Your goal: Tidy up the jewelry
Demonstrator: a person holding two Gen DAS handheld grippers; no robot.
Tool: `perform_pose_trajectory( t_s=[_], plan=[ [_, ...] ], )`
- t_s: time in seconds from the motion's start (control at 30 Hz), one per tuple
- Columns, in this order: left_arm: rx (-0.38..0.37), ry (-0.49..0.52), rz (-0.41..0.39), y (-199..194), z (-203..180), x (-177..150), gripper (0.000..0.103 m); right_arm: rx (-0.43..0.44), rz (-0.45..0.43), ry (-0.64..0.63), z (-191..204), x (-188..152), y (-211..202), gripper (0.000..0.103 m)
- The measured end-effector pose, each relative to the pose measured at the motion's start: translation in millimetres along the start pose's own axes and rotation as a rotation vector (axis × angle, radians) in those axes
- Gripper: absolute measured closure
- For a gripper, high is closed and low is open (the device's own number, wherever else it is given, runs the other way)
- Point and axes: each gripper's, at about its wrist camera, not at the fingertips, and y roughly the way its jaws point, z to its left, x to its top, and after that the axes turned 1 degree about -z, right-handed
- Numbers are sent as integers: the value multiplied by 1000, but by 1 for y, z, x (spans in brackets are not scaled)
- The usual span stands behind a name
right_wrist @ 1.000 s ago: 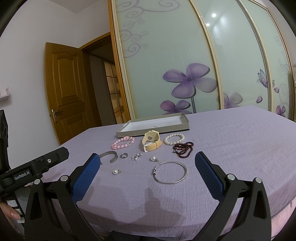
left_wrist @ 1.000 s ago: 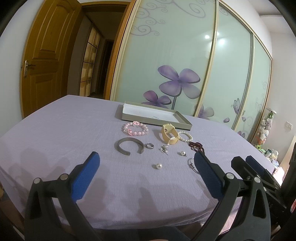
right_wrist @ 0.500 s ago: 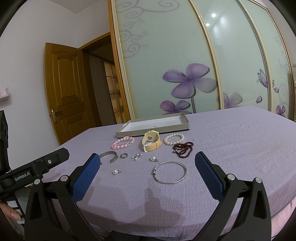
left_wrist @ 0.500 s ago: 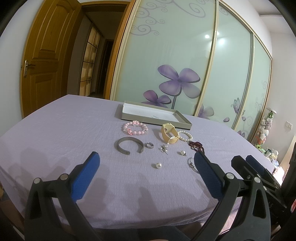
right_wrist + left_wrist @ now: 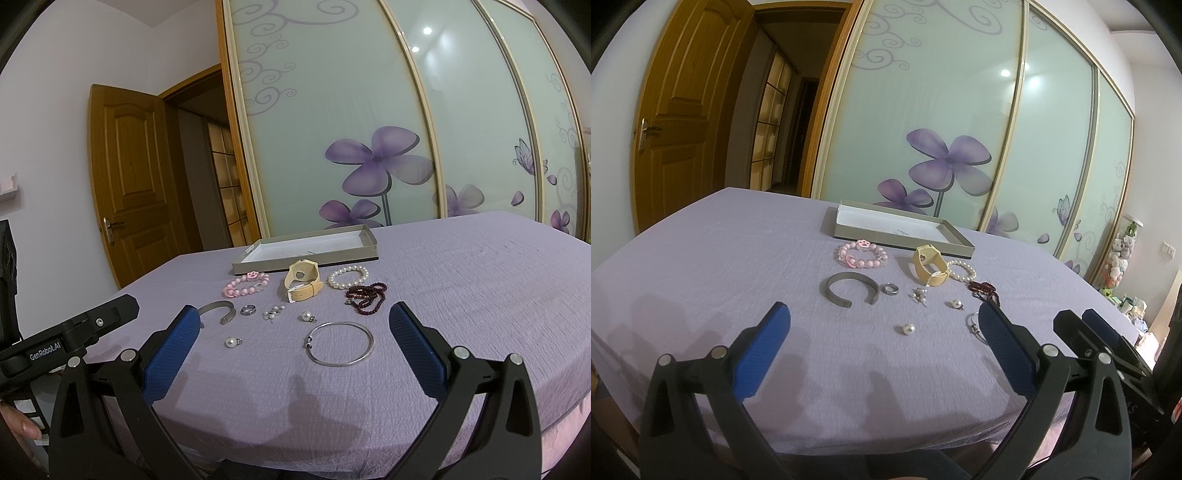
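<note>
Jewelry lies scattered on a purple cloth in front of a shallow grey tray [image 5: 849,230] [image 5: 314,262]. Nearest the tray are a pink bead bracelet [image 5: 861,253] [image 5: 245,284], a tan watch [image 5: 929,266] [image 5: 303,282], a pearl bracelet [image 5: 349,277] and dark red beads [image 5: 365,295]. Closer to me lie a grey cuff [image 5: 849,288] [image 5: 220,312], a ring [image 5: 890,288] [image 5: 248,309], loose pearls [image 5: 909,328] [image 5: 232,342] and a thin silver bangle [image 5: 340,343]. My left gripper [image 5: 882,349] and right gripper [image 5: 291,349] both hover open near the front edge, holding nothing.
Sliding glass wardrobe doors with purple flowers stand behind the bed-like surface. A wooden door [image 5: 683,122] stands ajar at the left. Soft toys [image 5: 1121,254] sit at the far right. The cloth edge drops off just below both grippers.
</note>
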Motion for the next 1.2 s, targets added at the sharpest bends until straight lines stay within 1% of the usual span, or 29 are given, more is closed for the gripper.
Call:
perform_pose_trajectory(
  t_s=[0.97,1.17,1.2],
  plan=[
    [1,-1,4,1,0,0,2,1,3,0,1,0,-1,1],
    [4,0,19,4,-3,-7,2,-3,4,4,-3,0,-1,1],
    [4,1,23,5,-5,-18,2,-4,5,6,-4,0,0,1]
  ],
)
